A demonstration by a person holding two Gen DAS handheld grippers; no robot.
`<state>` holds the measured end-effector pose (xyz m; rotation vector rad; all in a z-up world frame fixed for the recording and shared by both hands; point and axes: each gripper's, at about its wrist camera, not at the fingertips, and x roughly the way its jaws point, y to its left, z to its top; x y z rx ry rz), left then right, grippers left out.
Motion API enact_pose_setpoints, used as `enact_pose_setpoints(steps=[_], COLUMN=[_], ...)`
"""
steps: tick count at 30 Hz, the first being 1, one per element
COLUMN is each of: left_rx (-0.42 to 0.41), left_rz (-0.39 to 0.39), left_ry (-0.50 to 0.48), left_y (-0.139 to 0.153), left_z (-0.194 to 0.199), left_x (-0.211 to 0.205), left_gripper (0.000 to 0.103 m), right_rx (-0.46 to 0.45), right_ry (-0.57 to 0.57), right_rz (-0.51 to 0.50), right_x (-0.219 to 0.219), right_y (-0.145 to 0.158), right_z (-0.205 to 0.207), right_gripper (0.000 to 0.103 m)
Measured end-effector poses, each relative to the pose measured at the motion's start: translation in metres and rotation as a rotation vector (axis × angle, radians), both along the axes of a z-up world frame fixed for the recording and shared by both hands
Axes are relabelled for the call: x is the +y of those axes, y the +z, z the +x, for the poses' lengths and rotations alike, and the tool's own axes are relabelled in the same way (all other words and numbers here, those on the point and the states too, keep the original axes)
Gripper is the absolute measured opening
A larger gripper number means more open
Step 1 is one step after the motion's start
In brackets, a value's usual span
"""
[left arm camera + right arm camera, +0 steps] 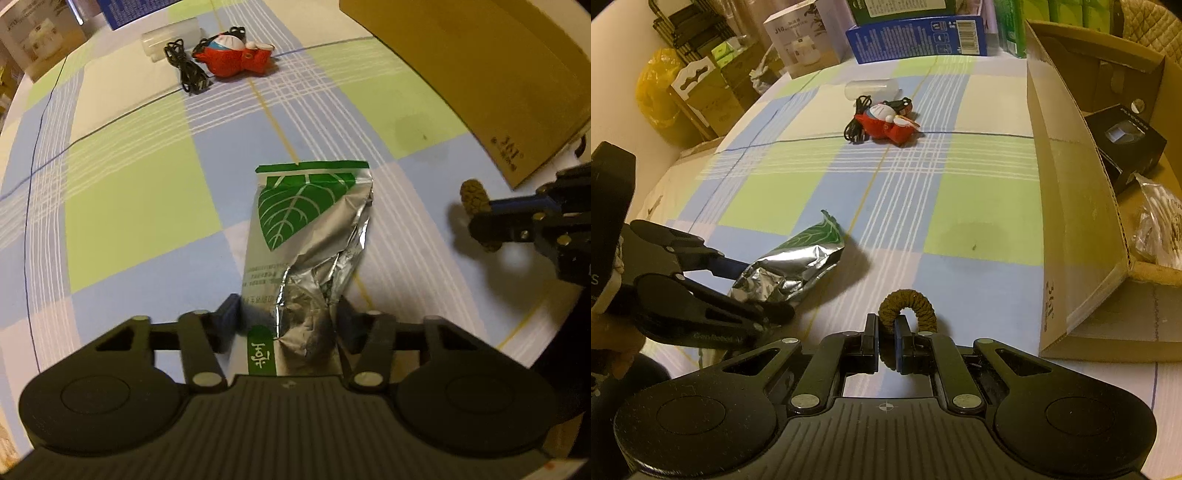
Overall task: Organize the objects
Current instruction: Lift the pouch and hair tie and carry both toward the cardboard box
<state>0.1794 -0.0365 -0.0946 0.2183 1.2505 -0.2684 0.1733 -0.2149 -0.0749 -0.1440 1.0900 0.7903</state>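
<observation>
1. The silver foil pouch [306, 236], printed with a green leaf, is clamped at its crumpled lower end between the fingers of the left gripper [288, 321]; its sealed green top edge points toward 12 o'clock in the left wrist view, above the checked tablecloth [140, 206].
2. In the right wrist view the same pouch [798, 266] sits at about 9 o'clock, with the left gripper [764, 291] pinching its wrinkled end from the left.
3. The right gripper [885, 343] has its fingers nearly together, closed on a brown braided ring [908, 302] that arches up past the fingertips at 12 o'clock of the gripper.
4. From the left wrist view, the ring [474, 199] and the right gripper [491, 225] appear at 3 o'clock, well apart from the pouch.
5. A cardboard box [1067, 192] stands at 2 to 3 o'clock in the right wrist view, its flap leaning open; a black carton [1126, 144] and a clear crinkled bag [1160, 229] lie inside it.
6. Far off at 12 o'clock, a red toy figure [890, 122], a coiled black cable [855, 127] touching it and a translucent tube [871, 88] just behind lie clustered together.
7. Beyond the table edge stand a blue box [919, 37] and a white box [801, 48].
</observation>
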Motion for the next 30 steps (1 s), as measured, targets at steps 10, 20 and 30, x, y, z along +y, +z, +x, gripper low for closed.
enact_pose_setpoints(steps=[10,20,30], left_rx=[-0.066,-0.134,-0.179], left_rz=[-0.069,-0.175,-0.231], left_ry=[0.139,0.215,0.229], left_y=[0.027,0.063,0.090], left_z=[-0.017,-0.042,-0.059], left_x=[0.011,-0.003,-0.021], left_gripper=[0.038,0.038,0.038], right_rx=[-0.035,-0.084,-0.120], right_ry=[-0.017,-0.043,-0.079], right_rz=[0.028,0.088,0.125], right_x=[-0.003,-0.016,-0.039], right_y=[0.016,0.047,0.070], right_z=[-0.006,-0.018,-0.022], right_gripper=[0.004,0.004,0.004])
